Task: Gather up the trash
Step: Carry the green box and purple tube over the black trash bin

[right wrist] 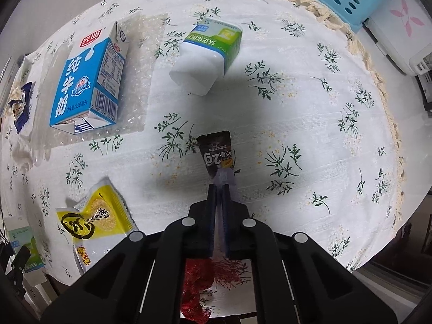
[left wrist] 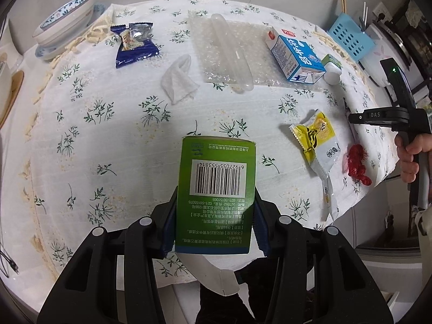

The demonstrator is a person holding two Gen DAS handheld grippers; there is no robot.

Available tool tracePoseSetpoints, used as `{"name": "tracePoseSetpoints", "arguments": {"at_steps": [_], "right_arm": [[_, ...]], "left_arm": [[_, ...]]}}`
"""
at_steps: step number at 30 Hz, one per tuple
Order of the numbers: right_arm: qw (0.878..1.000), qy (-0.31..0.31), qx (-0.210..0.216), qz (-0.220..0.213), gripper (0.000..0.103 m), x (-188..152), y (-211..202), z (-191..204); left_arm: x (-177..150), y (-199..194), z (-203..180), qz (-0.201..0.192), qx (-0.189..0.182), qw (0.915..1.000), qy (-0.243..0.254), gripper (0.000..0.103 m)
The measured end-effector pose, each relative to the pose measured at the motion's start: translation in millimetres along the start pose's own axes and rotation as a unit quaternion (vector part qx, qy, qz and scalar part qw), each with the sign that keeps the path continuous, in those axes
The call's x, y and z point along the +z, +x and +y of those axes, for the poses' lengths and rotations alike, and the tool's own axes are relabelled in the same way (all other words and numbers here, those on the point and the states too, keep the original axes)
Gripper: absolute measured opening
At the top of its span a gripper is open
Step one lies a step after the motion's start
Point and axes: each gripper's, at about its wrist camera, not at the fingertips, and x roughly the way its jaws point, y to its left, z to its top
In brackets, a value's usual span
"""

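On the flowered tablecloth [left wrist: 108, 140], trash lies scattered around a sheet of bubble wrap [left wrist: 229, 54], listed from left to right.

Bowl [left wrist: 67, 19]: blue-patterned, far left of the bubble wrap, at the table's edge.
Blue snack wrapper [left wrist: 135, 44]: left of the bubble wrap, flat on the cloth.
Crumpled tissue [left wrist: 179, 79]: just beside the bubble wrap's near left corner.
Left gripper [left wrist: 214, 232]: its jaws clamp a green box [left wrist: 216, 189] by both sides, barcode up, held above the cloth on the near side of the bubble wrap; the box's white flap hangs open below.
Milk carton [left wrist: 295, 58]: blue and white, lying on its side on the bubble wrap's right end.
White bottle [right wrist: 206, 56]: green label, on its side, just right of the carton.
Yellow snack packet [left wrist: 314, 140]: well to the near right of the bubble wrap.
Red mesh [left wrist: 356, 163]: right of the yellow packet, at the table's edge.
Right gripper [right wrist: 222, 189]: jaws closed tight on a dark wrapper [right wrist: 217, 152], which sticks out past the fingertips above the cloth.
Blue basket [left wrist: 351, 37]: far right of the bubble wrap.
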Motion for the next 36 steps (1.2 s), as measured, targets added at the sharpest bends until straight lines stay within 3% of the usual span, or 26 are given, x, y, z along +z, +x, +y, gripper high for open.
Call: {"name": "tracePoseSetpoints", "arguments": {"at_steps": [13, 26, 36], "right_arm": [[0.996, 0.012, -0.003, -0.085, 0.003, -28, -65, -4], [0.983, -0.032, 0.059, -0.173, 0.003, -69, -149, 2], [0.972, -0.064, 0.099, -0.202, 0.003, -124, -183, -12]], "left_arm": [[9, -8, -15, -0.016, -0.004, 0.9997, 0.02, 0.046], [7, -49, -68, -0.059, 0.01, 0.9982, 0.008, 0.046], [-22, -86, -111, -0.096, 0.005, 0.9953, -0.011, 0.046]]}}
